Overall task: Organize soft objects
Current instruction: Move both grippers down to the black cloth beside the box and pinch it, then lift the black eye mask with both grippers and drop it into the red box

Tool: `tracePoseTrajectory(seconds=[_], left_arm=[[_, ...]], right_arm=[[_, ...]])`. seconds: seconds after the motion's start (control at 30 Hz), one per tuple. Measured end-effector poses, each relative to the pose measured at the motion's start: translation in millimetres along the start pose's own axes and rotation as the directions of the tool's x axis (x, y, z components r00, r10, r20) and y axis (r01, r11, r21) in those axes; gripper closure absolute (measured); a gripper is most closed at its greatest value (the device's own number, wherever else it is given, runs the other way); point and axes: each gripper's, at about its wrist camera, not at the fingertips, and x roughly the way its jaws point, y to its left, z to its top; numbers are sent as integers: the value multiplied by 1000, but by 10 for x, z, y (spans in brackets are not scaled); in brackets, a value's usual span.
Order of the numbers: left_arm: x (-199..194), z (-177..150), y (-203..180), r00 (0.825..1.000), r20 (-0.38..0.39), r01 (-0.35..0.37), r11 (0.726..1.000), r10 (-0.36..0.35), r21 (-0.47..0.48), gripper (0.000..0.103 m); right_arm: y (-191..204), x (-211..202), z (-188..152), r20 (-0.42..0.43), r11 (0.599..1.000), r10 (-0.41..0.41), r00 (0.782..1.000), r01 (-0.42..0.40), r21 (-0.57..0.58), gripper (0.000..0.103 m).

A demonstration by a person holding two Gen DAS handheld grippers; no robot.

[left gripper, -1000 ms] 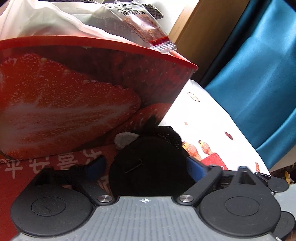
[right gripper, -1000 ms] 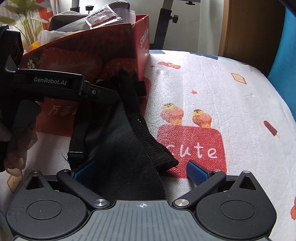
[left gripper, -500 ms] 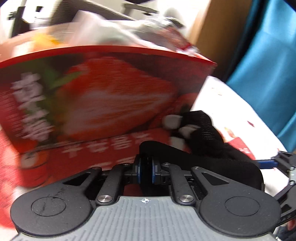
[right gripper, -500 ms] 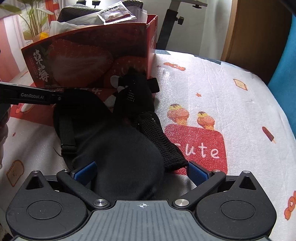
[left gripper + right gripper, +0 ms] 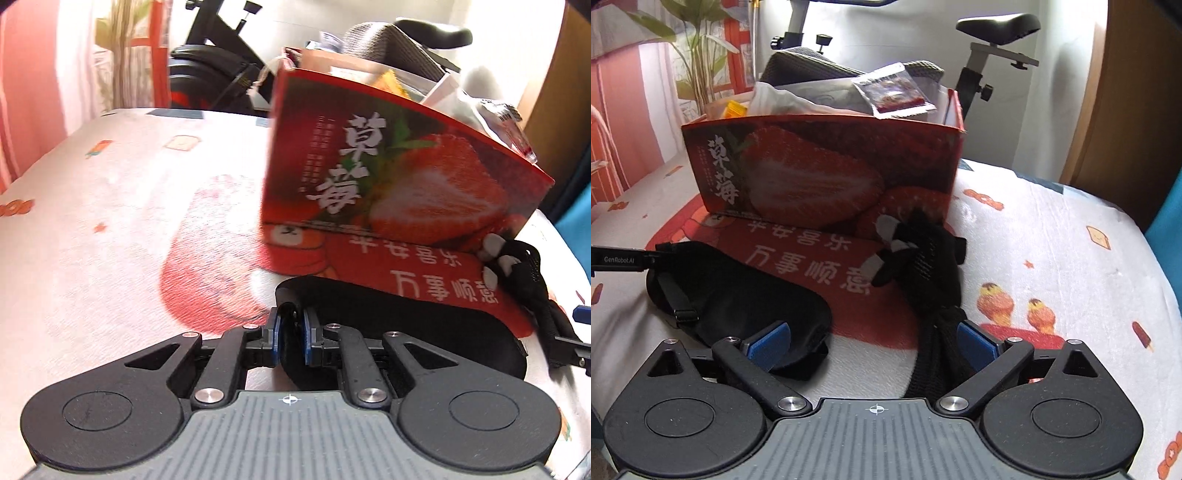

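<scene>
Far left, the left gripper (image 5: 290, 334) has its blue pads pinched together on the end of a black padded fabric eye mask (image 5: 738, 295), right where the mask's strap loops round. The black adjustable strap (image 5: 676, 295) runs across the mask's back, with a small buckle on it. The mask itself lies flat and limp on the white printed bedspread (image 5: 1052, 229), its matte oval body stretching rightward over a red patch of the print with white Chinese characters.

Moving to the middle, the right gripper (image 5: 875, 343) hangs low over the bedspread with its blue-padded jaws wide apart, gripping nothing; the left pad sits above the mask's near end, the right pad just beside a black mesh glove (image 5: 927, 266). That glove is crumpled, grey fingertips curled up, its cuff trailing down between the jaws.

Behind both, touching the glove's fingertips, stands a red cardboard box printed with a cut strawberry (image 5: 820, 173), stuffed with white plastic and a clear snack packet (image 5: 894, 96) perched on top.
</scene>
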Motion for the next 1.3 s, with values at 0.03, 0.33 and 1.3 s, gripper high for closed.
tracePoseTrajectory(seconds=[0.03,0.33,1.3], left_arm=[[-26,-25,20,1000,3,-5,1000,5,-7,90],[-42,-108,26,1000,7,11,999,-10,-49,89],[-774,811,-169,945,326,36,999,-29,-14,91]], right_arm=[[55,16,34,7,1000,13,1000,-13,-8,11],[441,322,58,-86,992,120,989,-124,-31,31],[292,-352,1029,304,977,143,942,-85,-196,97]])
